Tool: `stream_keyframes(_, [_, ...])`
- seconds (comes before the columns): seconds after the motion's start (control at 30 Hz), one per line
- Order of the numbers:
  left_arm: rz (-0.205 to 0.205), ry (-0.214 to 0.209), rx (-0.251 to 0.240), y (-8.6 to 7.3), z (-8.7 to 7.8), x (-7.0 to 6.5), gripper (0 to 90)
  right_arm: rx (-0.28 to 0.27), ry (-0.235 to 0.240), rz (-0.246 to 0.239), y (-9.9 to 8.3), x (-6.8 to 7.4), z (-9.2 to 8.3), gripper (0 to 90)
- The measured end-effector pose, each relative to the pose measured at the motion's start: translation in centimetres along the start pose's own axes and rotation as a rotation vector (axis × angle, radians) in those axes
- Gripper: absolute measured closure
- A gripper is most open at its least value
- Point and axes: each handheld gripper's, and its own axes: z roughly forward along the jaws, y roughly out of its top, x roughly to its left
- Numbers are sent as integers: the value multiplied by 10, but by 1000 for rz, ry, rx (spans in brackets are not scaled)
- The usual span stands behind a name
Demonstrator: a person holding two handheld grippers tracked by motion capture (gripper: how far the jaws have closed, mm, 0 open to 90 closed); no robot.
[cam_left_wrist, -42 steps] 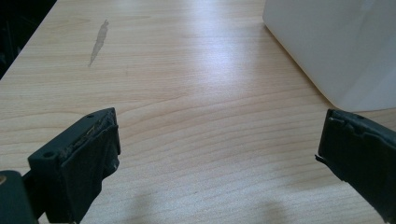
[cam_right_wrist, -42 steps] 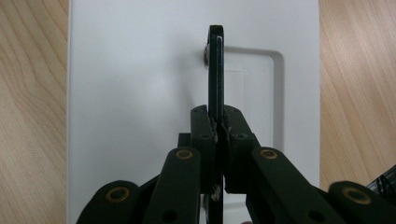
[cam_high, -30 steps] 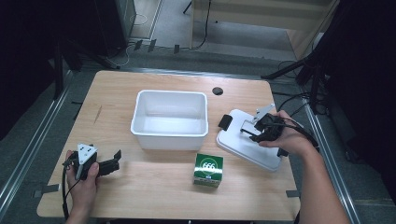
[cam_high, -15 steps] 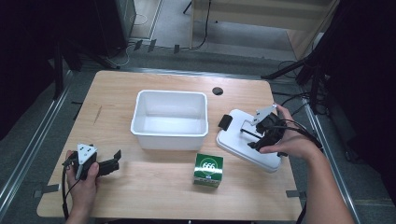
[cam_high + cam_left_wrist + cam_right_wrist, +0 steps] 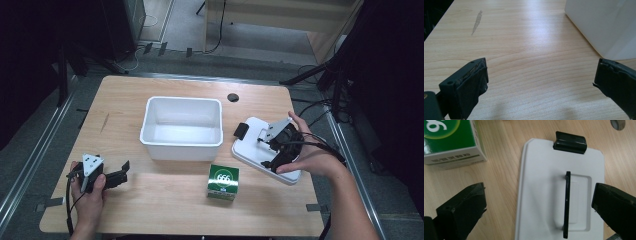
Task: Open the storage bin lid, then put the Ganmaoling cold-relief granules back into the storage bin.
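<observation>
1. Work surface: I work at a light wooden table [image 5: 165, 200] that stands on a grey floor with dark surroundings. A round cable hole [image 5: 233, 97] sits near its far edge.
2. White bin [image 5: 182, 127]: It stands open and empty at mid-table, between my two hands.
3. White lid [image 5: 252, 147]: It lies flat on the table just right of the bin, its long axis running from far-left to near-right. A black latch clip [image 5: 570, 142] is on its far end. A thin black handle [image 5: 567, 202] stands up along its centre line, parallel to the long axis.
4. Green box [image 5: 223, 182]: It stands near the lid's left edge, on the near side of the bin.
5. Right gripper [image 5: 278, 145]: It hangs over the lid, much nearer to it than my left one. Its jaws have just been opening and now stand spread wide. In the right gripper view the handle lies between them, untouched, nearer the right jaw.
6. Left gripper [image 5: 122, 172]: It rests low at the near-left corner, pointing toward the bin. Its jaws are spread with only bare table between them.
7. Judgement: any re-grip of the lid would call for the right jaws to come down astride the handle.
</observation>
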Motion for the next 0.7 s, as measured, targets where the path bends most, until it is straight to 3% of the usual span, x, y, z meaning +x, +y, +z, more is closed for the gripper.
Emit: stream_keyframes(0.7, [-7,0,1,0,1,0,0,-25,58,-86,28,32,7,0])
